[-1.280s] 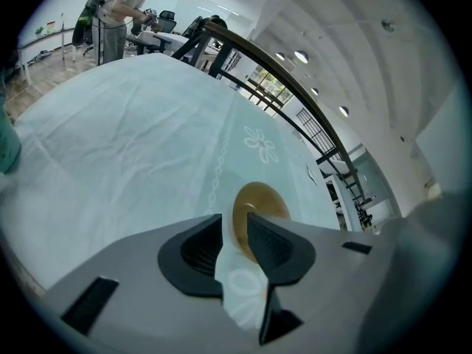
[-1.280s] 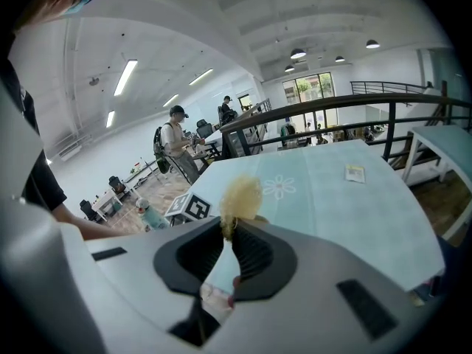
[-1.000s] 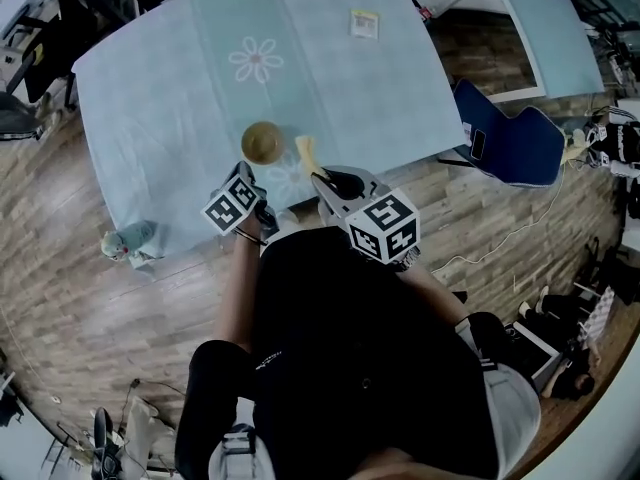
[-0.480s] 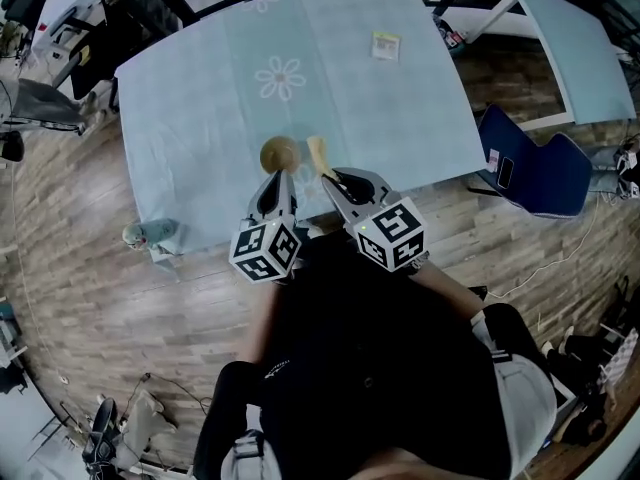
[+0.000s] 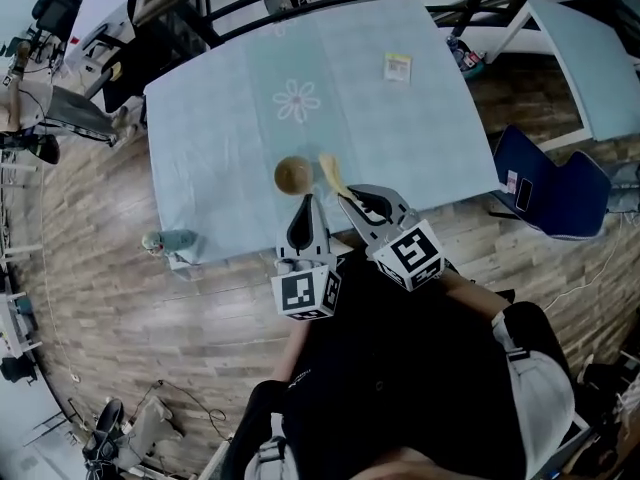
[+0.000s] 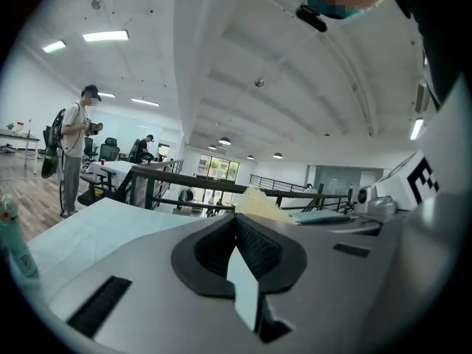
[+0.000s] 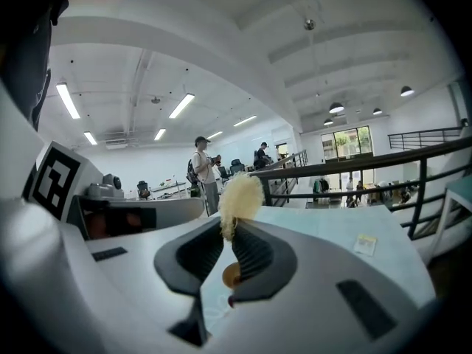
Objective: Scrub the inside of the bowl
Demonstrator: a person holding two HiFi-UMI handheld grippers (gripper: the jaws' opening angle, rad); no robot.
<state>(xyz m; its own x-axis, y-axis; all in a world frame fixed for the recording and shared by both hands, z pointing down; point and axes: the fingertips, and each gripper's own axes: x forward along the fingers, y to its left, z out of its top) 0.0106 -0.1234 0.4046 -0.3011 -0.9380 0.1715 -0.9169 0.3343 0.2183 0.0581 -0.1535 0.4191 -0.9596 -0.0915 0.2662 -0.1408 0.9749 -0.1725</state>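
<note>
Beyond the bowl point(image 5: 292, 175) and the right tool's point(image 5: 346, 197) sponge point(image 5: 330, 170) lies a yellow card point(image 5: 398, 66).

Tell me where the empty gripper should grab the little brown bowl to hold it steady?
Probably take the bowl by its left rim, coming down from above. It stands upright, mouth up, so the rim is the thin edge the jaws fit over. The scrubber in the right gripper is at its right side. The left gripper is shut, so it must open first.
</note>
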